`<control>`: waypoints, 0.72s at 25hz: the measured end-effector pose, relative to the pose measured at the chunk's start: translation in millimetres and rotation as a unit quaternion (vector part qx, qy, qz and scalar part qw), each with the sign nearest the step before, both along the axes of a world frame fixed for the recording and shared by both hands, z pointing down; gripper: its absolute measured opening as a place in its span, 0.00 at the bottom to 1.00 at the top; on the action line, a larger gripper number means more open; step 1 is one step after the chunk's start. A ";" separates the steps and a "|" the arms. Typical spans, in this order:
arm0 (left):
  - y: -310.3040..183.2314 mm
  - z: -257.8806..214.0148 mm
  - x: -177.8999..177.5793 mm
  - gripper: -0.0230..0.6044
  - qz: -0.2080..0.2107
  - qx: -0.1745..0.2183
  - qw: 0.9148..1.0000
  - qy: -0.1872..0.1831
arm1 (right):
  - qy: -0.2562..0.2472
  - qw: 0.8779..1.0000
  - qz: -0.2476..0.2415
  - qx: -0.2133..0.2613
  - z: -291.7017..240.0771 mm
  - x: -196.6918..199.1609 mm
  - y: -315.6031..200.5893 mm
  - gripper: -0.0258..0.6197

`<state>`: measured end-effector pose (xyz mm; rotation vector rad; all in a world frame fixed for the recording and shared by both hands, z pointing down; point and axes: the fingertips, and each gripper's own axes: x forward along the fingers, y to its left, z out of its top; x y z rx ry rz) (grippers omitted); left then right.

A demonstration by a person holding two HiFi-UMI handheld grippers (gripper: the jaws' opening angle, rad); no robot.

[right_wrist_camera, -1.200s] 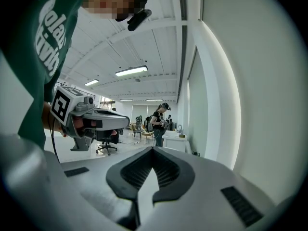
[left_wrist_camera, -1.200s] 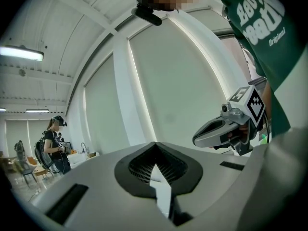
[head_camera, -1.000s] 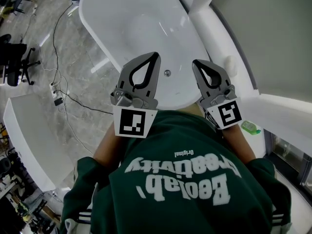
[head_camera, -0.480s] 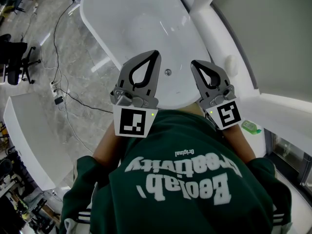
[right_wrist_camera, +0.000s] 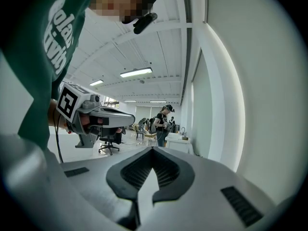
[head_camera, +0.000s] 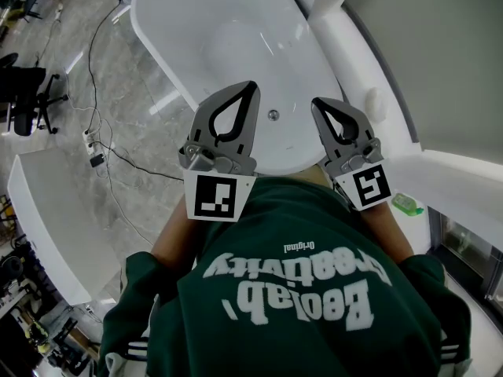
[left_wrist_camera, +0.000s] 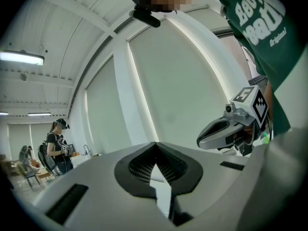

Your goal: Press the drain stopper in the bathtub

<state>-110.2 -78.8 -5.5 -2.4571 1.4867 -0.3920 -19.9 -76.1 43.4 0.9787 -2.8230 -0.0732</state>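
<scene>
Glossy grey marbled floor (head_camera: 126, 100), a black office chair (head_camera: 30, 104), a white counter (head_camera: 47, 218), strip lights (right_wrist_camera: 136, 72) overhead.

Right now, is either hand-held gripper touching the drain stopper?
No, the drain stopper lies bare in the bathtub, in plain sight between the left hand-held gripper and right hand-held gripper.

A black cable (head_camera: 96, 160) is trailing across the grey floor (head_camera: 141, 77) near an office chair (head_camera: 27, 104); a green bottle (head_camera: 405, 204) is sitting on a white ledge (head_camera: 464, 183).

Clear drop into bathtub (head_camera: 236, 38) toward drain stopper (head_camera: 273, 115); ledge (head_camera: 354, 61) hems right side
</scene>
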 end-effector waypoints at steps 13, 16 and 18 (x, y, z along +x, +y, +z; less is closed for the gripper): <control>-2.1 5.4 0.7 0.05 0.001 -0.003 1.000 0.002 | 0.000 1.000 -0.005 -0.004 4.1 -3.1 -0.3 0.06; -3.7 3.1 2.1 0.05 0.000 -0.003 1.000 0.003 | 0.000 1.000 -0.005 -0.003 1.6 -1.5 -1.8 0.06; -5.2 2.2 2.8 0.05 -0.001 -0.004 1.000 0.003 | -0.001 1.000 -0.005 -0.002 0.1 -0.6 -3.2 0.06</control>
